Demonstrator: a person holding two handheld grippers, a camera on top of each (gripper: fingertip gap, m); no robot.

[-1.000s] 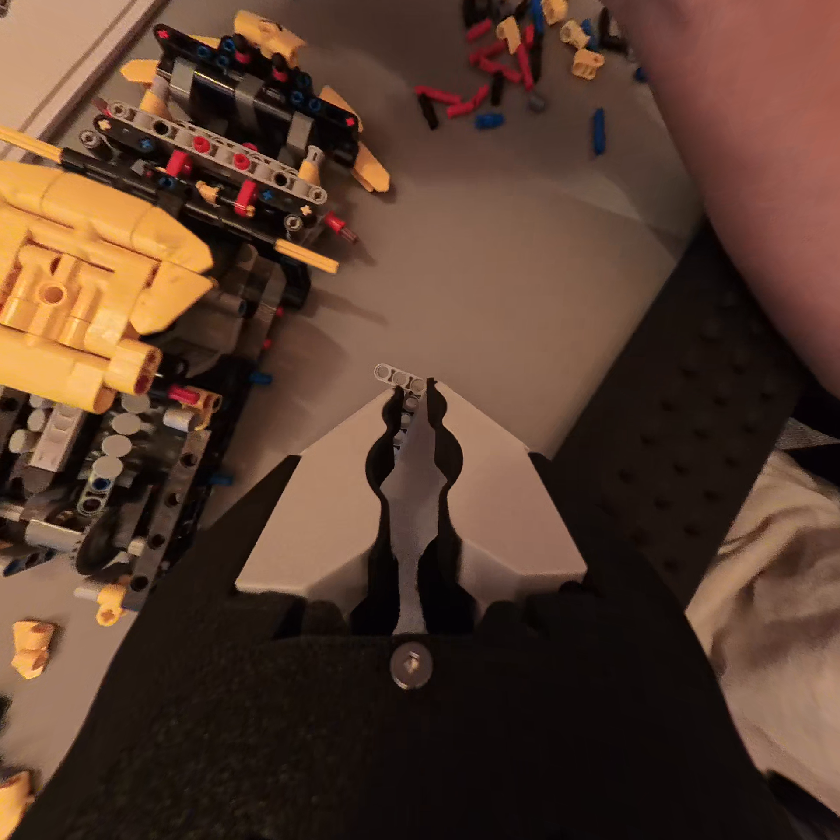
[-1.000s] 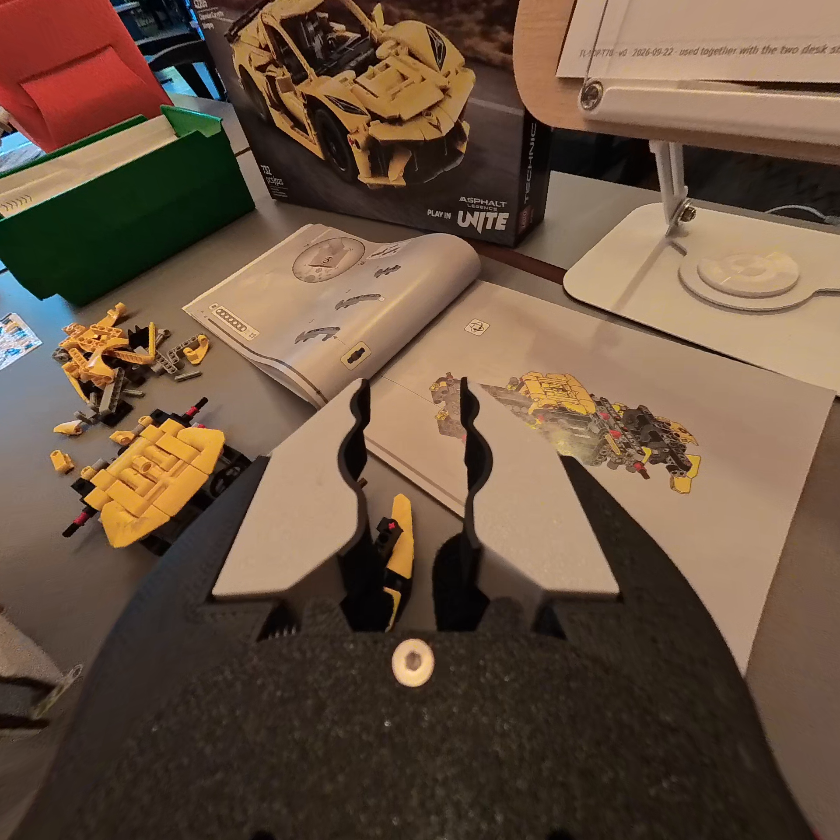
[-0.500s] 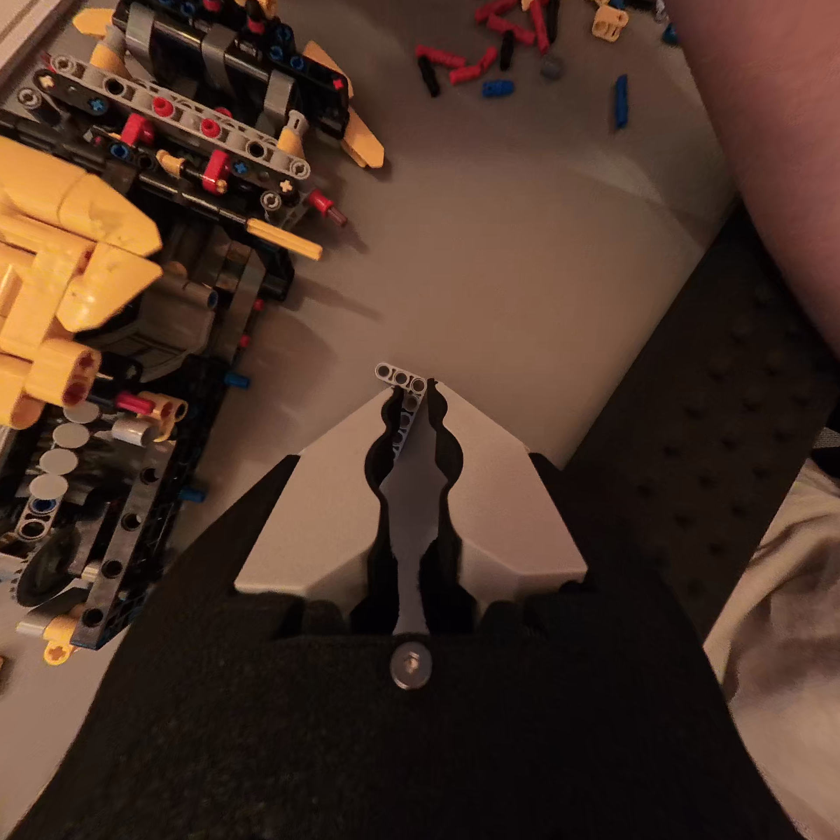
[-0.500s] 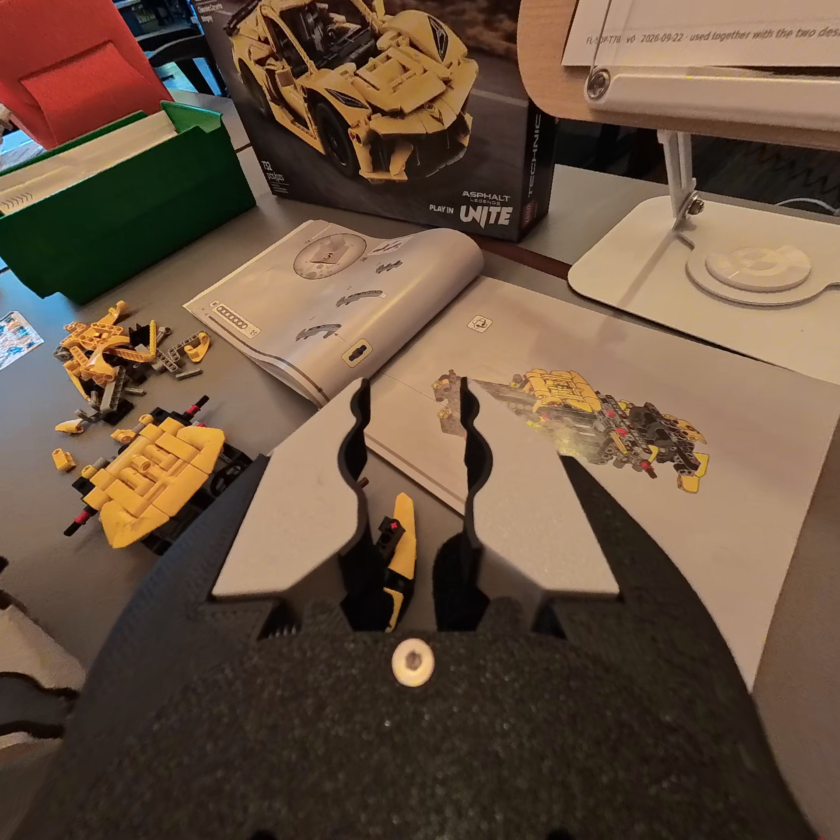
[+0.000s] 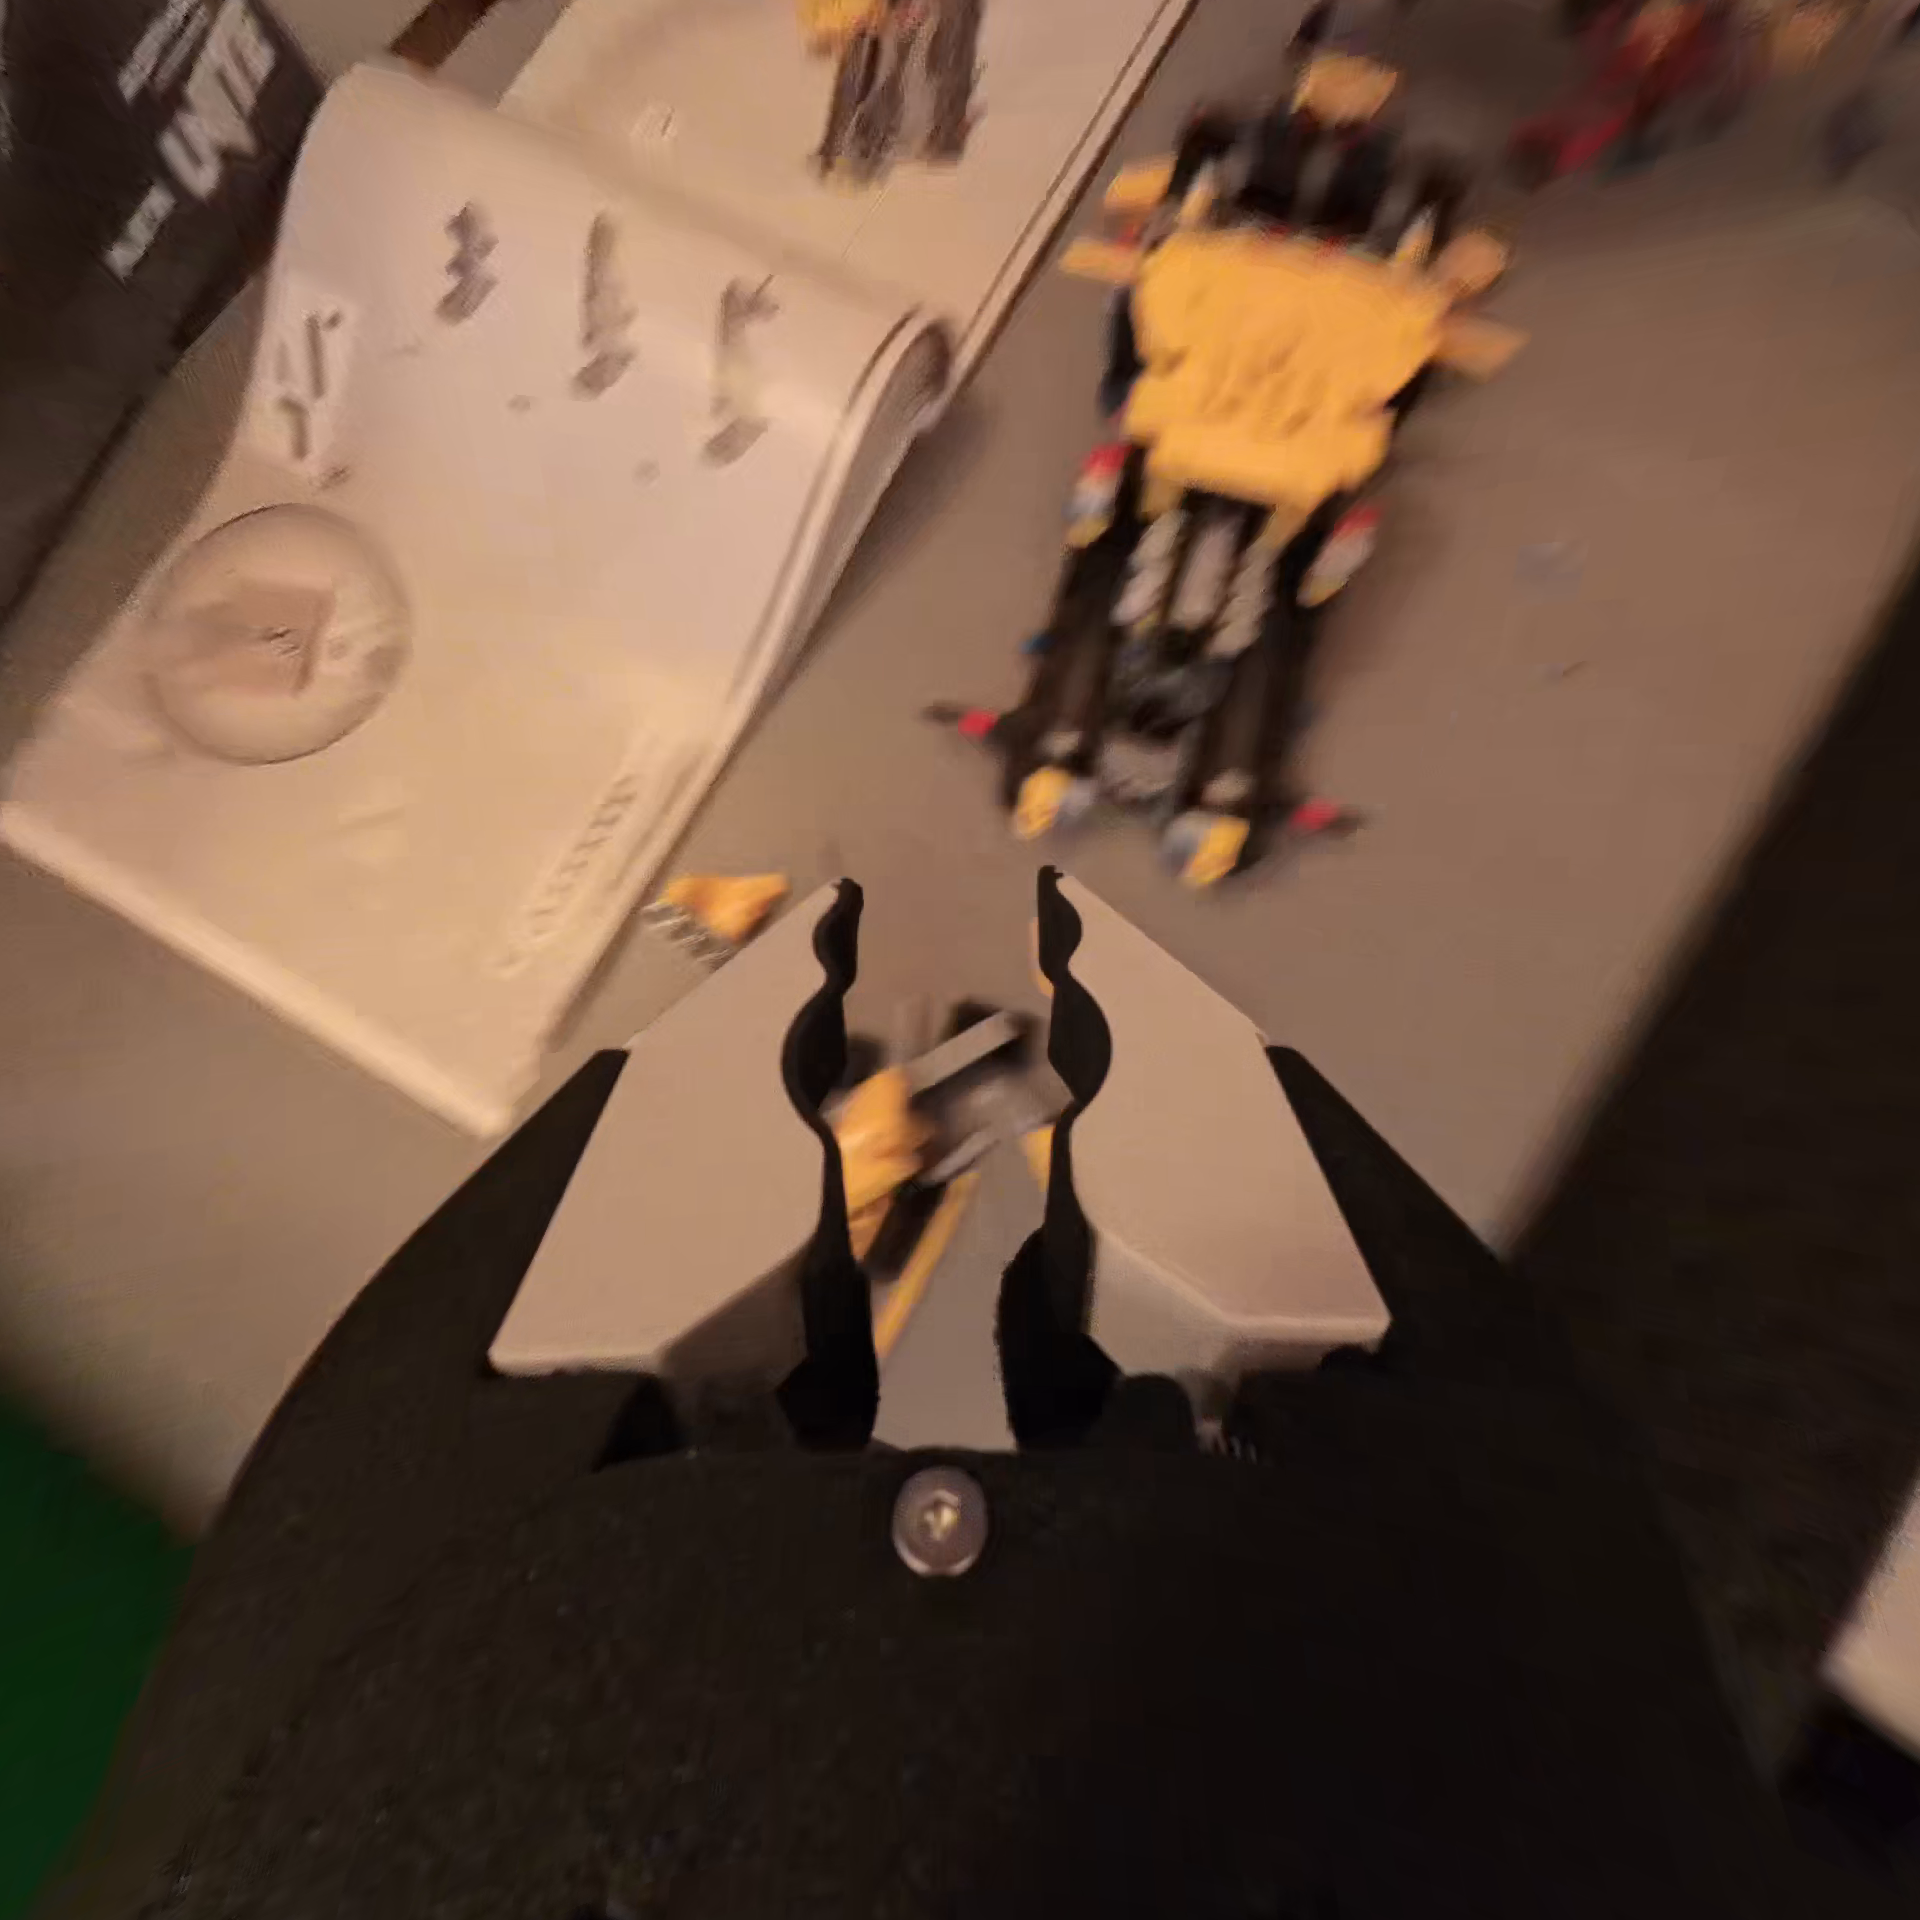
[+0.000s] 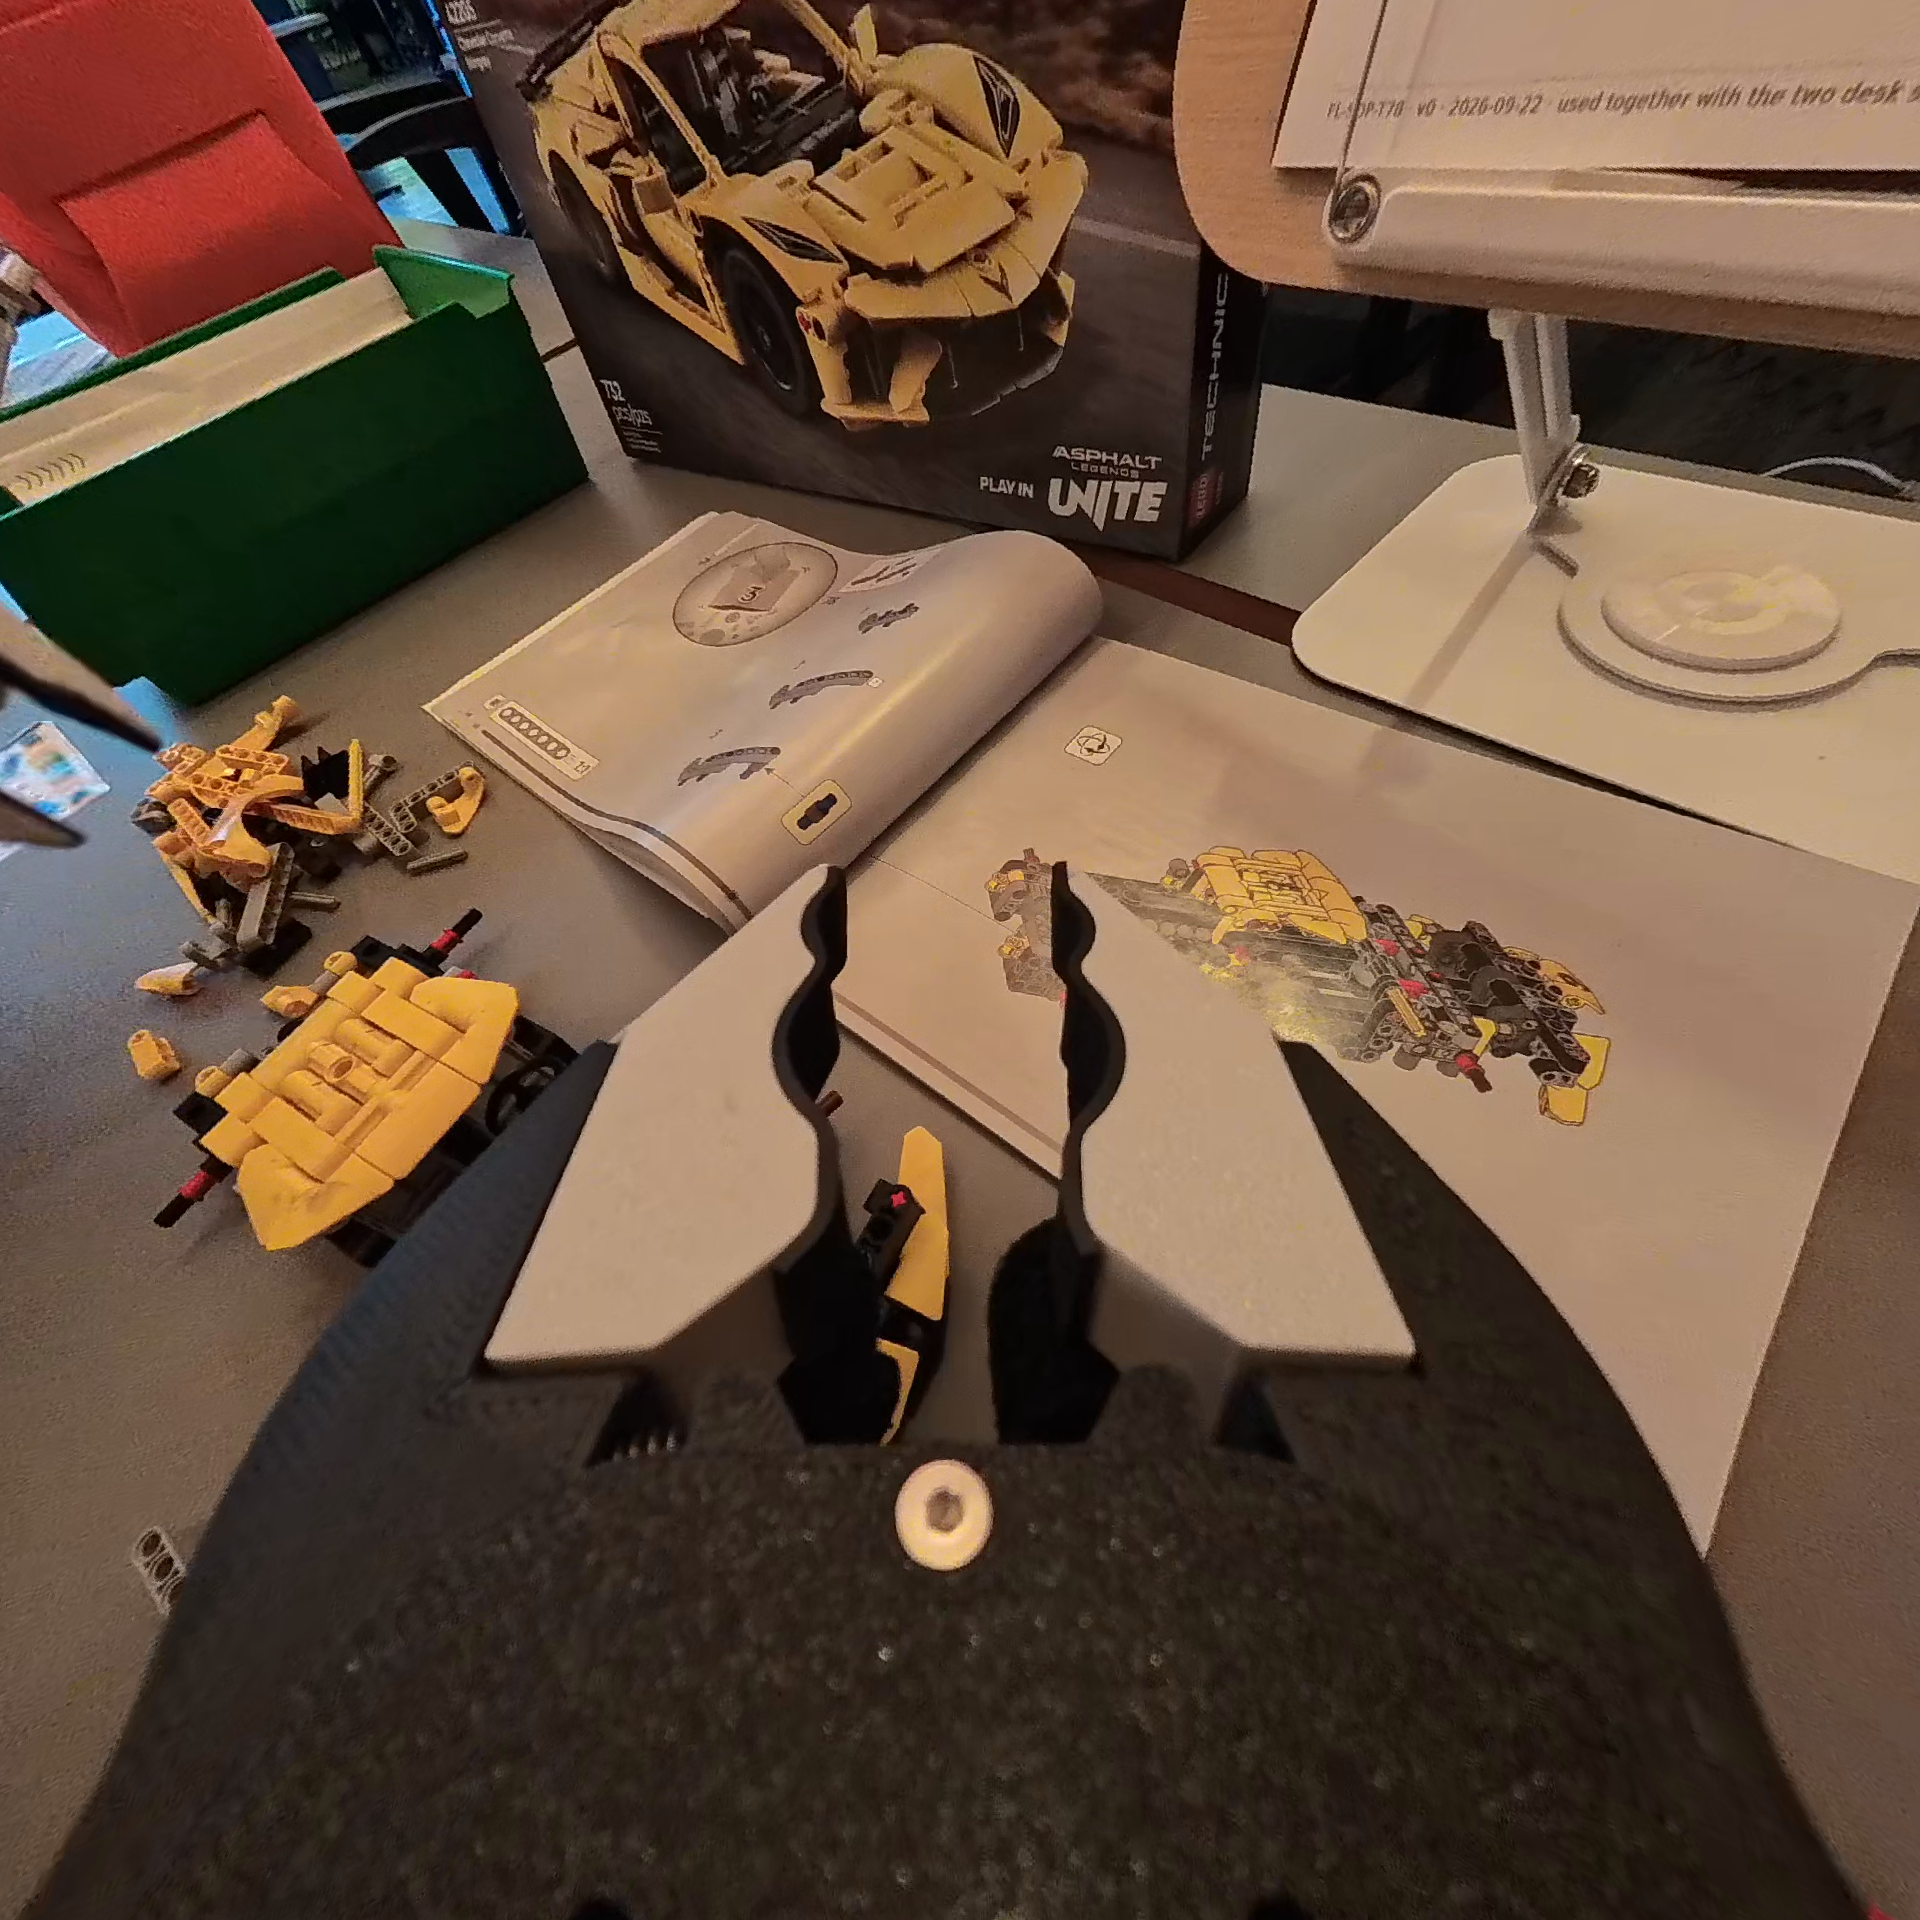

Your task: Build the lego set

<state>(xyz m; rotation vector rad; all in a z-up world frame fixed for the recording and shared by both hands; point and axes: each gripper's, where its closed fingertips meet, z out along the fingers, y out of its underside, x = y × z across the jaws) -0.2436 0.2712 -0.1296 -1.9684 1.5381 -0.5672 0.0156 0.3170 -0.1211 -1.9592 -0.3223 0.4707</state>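
Note:
The left wrist view is blurred by motion. My left gripper is open and empty, low over a pile of loose yellow and grey pieces beside the open instruction booklet. The yellow and black car assembly lies beyond it. In the right wrist view, my right gripper is open above the booklet. A yellow and black part shows low between its jaws, not gripped. The car assembly and the pile lie to its left. A small light grey beam lies on the table.
The set's box stands at the back, with a green bin to its left and a red chair behind. A white stand base sits at the right. A dark blurred shape enters at the left edge. About 25 centimeters separates my left fingertips from my right. It is some 20 centimeters from my left tips to the small light grey beam.
My left gripper has opened, no longer holds the light grey beam, and has swung from beside the car assembly to the loose pile by the booklet. The right gripper has barely moved.

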